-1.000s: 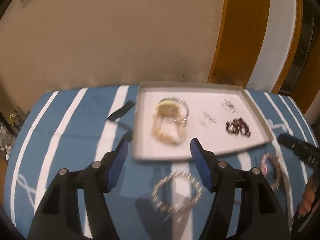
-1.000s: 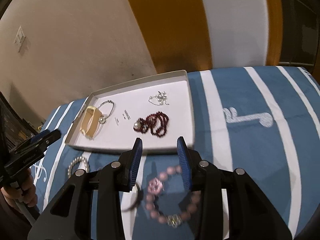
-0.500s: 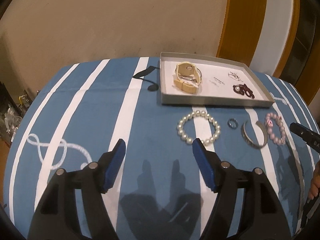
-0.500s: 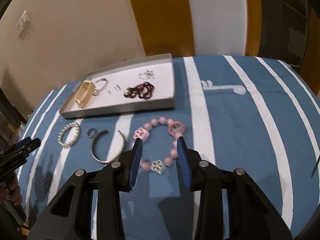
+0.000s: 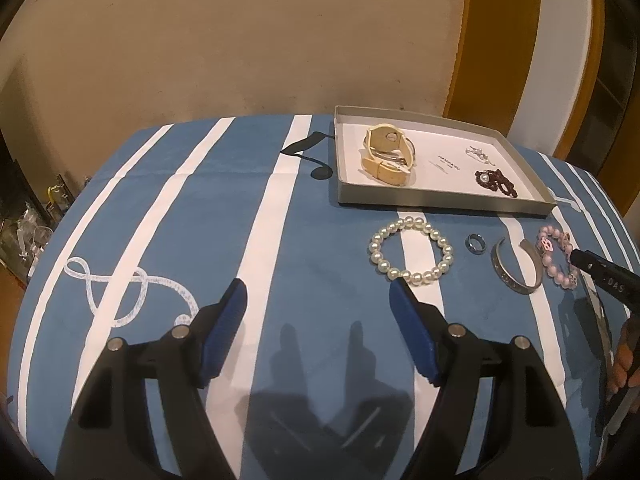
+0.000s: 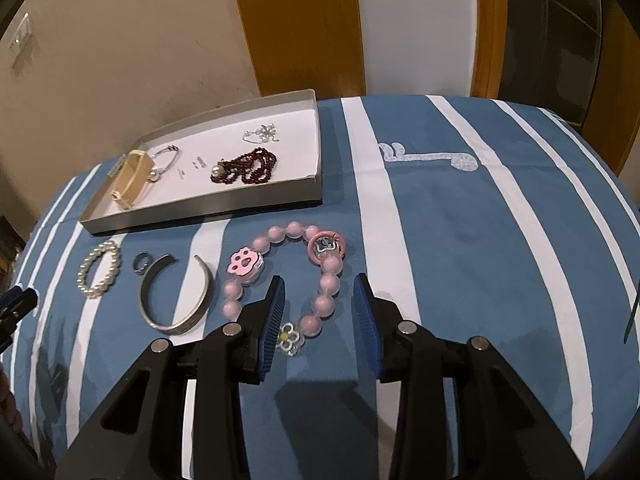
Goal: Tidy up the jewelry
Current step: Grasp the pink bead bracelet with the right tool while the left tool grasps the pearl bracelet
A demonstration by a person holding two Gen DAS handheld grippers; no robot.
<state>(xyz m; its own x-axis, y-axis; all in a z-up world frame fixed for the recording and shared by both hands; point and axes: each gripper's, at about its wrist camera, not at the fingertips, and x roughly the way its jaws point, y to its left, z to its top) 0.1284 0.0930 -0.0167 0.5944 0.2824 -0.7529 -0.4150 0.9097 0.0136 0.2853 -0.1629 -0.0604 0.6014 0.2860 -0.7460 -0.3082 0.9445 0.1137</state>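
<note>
Pulled back from tray (image 5: 440,198), left tongs (image 5: 318,300) just widening, empty; lower narrow, empty right tongs (image 6: 318,296) squarely astride pink bracelet (image 6: 324,284) beads.

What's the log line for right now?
left claw open, empty | right claw open over pink bracelet | four pieces outside tray

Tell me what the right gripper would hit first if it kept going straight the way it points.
Probably the pink bead bracelet: the right gripper points down at it, its open jaws framing the near beads. Depth is unclear; it might meet the blue striped cloth beside them.
</note>
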